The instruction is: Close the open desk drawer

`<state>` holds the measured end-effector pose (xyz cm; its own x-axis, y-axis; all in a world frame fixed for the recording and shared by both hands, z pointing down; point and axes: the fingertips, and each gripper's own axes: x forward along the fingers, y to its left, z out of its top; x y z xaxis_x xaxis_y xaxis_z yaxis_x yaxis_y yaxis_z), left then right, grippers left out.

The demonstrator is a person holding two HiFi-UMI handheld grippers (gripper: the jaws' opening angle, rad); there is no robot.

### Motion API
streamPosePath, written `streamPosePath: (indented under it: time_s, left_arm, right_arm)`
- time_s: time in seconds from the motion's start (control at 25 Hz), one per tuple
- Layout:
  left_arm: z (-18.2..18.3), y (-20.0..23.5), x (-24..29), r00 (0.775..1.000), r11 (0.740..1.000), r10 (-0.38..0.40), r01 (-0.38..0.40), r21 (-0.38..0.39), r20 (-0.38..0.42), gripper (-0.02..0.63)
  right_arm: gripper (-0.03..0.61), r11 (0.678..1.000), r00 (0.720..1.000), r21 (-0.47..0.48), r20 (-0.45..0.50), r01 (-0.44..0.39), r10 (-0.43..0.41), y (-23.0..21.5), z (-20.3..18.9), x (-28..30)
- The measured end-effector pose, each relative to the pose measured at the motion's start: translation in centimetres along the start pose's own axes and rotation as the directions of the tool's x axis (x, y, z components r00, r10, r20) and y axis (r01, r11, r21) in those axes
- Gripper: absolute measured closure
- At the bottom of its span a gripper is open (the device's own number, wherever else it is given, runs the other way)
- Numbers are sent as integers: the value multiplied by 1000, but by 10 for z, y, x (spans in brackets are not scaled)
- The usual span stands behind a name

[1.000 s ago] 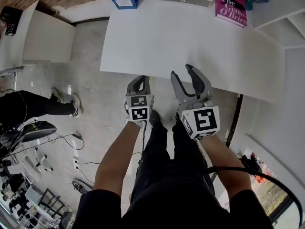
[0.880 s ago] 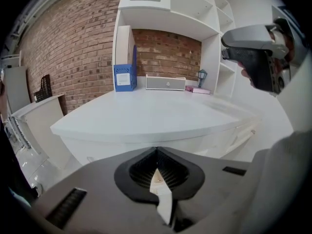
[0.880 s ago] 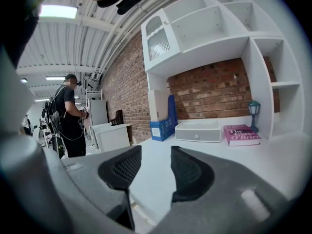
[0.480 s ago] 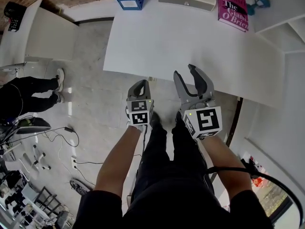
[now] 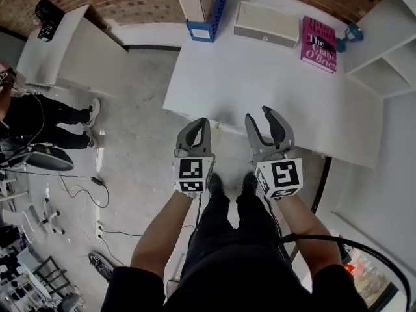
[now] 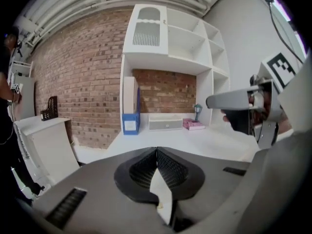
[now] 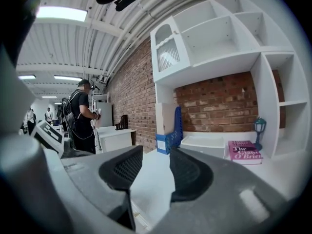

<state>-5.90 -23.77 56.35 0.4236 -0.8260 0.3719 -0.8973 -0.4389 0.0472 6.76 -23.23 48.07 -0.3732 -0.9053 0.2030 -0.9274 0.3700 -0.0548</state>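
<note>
Both forearms reach out toward the desk [image 5: 260, 64] edge
Left gripper [image 5: 197, 127] jaws pressed together, empty — right gripper [image 5: 260, 117] jaws apart, closing on nothing.

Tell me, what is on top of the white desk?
A blue file holder, a white box, a pink book and a small teal lamp. The box's inside is hidden.

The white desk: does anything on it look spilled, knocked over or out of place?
Nothing stands out. The blue file holder stands upright, the pale flat box and the pink book lie flat along the back of the white desk, beside a small teal lamp. No spill or damage shows.
</note>
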Motion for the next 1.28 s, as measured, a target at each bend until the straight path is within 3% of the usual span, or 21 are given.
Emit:
streamPosePath:
  time_s: [0.36,0.56,0.8,1.08,1.28]
  left_arm:
    - [99,-6,-60,986,998,31,-21,-62,166,614]
    - [152,-6,-90,956,999,47,-45,-13,289,614]
    - [207,-15,-125,926,999,32,-28,-15,377,614]
    - [235,-28,-139,904,999,37,-47,12,427,614]
    - [237,-27,-144,902,996,55,-81,41,429,614]
  right_arm:
    - [450,1000,996,-16,84,9,-8,6,60,-23]
    - [548,999,989,-44,149,-5,11,12,100,-38]
    - [574,996,975,-90,220,-2,22,26,153,-59]
    - [574,991,963,-130,265,-16,50,24,181,-72]
    - [574,987,960,-161,274,-21,65,26,185,-76]
